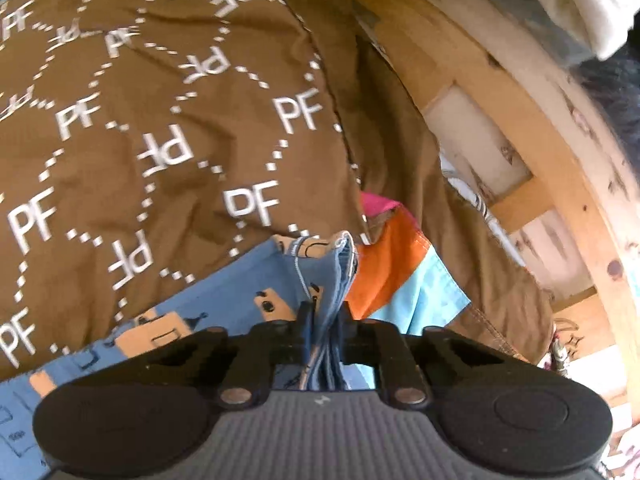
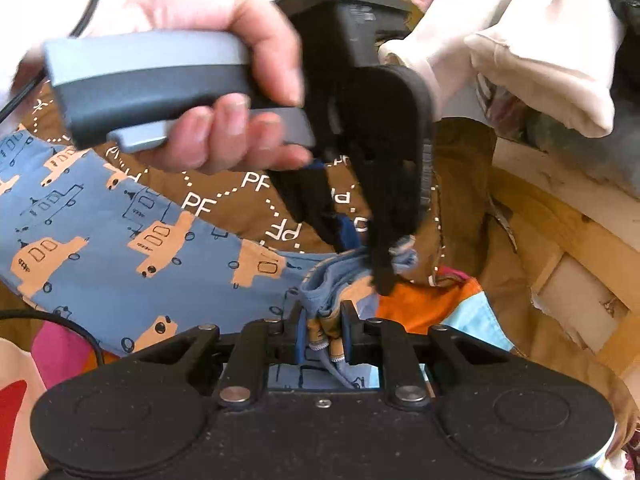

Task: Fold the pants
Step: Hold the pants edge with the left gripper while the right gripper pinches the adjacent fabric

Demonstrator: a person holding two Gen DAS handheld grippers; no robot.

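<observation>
The pants (image 2: 104, 236) are blue with orange car prints and lie over a brown cloth printed "PF" (image 1: 160, 120). My left gripper (image 1: 324, 320) is shut on a bunched blue edge of the pants (image 1: 332, 272). In the right wrist view the left gripper (image 2: 360, 248) comes down from above, held by a hand, and pinches the same bunch. My right gripper (image 2: 324, 332) is shut on the pants' bunched edge (image 2: 328, 280) just below it. The two grippers hold the fabric close together.
An orange and light-blue cloth (image 2: 448, 312) lies under the pants at the right, with a pink patch (image 1: 376, 204). A wooden frame (image 1: 520, 128) runs along the right. A black cable (image 2: 60, 320) crosses at the left. The person's white sleeve (image 2: 520, 52) is above.
</observation>
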